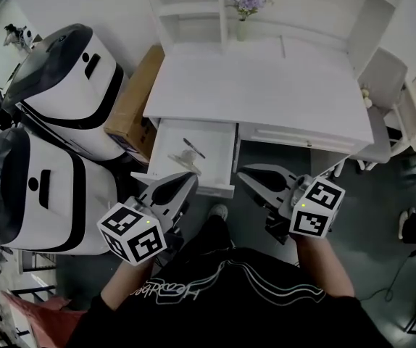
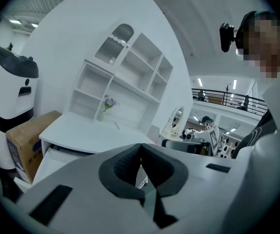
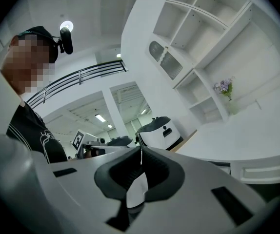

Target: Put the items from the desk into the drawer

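**At the desk's near left, the drawer stands open; both grippers closed**

Under the left part of the white desk (image 1: 266,85), the drawer (image 1: 170,133) is pulled out toward the person. Two small things lie on its floor. One is a dark pen-like stick (image 1: 193,148), lying aslant toward the right side. The other is a pale item (image 1: 182,159) just near of it and partly beneath it; its kind is too small to tell.

The left gripper (image 1: 187,183) is held near of the drawer's front edge, tips pointing far and slightly right. Its own view shows the two jaws pressed together tip to tip, gripping nothing.

The right gripper (image 1: 250,173) is held to the right of the drawer, below the desk's near edge, and points far and left. Its jaws likewise meet at the tips and hold nothing. The two grippers are apart from each other, and neither touches the drawer or the desk.

On the shelf unit at the far side of the desk stands a small vase of purple flowers (image 1: 243,7). A cardboard box (image 1: 130,106) sits on the floor against the desk's left side. Left of it are two large white-and-black machines (image 1: 67,82). The person's dark top (image 1: 222,296) fills the near edge of the head view.
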Available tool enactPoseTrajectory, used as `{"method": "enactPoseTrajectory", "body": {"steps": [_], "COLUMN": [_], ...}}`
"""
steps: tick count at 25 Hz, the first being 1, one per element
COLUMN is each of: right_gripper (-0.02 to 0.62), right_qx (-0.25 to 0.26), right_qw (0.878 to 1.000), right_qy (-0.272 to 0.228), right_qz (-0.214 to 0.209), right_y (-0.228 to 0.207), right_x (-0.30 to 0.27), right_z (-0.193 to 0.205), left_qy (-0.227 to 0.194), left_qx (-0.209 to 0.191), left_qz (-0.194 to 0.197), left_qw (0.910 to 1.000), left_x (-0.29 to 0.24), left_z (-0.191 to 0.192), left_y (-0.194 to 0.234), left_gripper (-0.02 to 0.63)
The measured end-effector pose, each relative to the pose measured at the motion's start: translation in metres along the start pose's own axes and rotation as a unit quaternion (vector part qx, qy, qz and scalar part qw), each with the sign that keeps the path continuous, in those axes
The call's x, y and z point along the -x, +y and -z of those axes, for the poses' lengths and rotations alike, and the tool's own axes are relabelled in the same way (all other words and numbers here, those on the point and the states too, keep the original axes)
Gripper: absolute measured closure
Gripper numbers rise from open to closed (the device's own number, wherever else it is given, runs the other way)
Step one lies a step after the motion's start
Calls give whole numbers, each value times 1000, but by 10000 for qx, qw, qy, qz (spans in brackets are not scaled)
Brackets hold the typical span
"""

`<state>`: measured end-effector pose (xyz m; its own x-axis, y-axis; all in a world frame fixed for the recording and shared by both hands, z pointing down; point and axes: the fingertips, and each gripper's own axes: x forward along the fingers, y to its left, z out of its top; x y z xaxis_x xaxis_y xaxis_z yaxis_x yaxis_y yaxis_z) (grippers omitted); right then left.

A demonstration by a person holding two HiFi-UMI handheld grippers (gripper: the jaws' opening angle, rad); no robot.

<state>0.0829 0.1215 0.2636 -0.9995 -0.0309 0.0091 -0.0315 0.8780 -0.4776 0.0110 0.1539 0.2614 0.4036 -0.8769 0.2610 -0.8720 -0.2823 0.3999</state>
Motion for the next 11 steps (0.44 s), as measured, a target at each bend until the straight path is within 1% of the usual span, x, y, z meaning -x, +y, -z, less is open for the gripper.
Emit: {"method": "enactPoseTrajectory", "body": {"steps": [4, 7, 11], "right_gripper": [548, 548, 548], "right_qx": [97, 175, 371], "right_qw": [9999, 9998, 9993], "right_qy": [-8, -3, 36], "right_qz": [-47, -72, 24], "right_y": [8, 15, 18], "right_x": [4, 4, 3], "right_z": [-2, -5, -7], "left_qy": [-74, -94, -163], "left_qx": [-114, -157, -190], "left_qz": [61, 35, -12], "left_qw": [9999, 9998, 9997], "left_x": [5, 10, 16], "left_z": [0, -4, -9], "left_y": [-7, -11, -10], "left_gripper": [586, 586, 586]}}
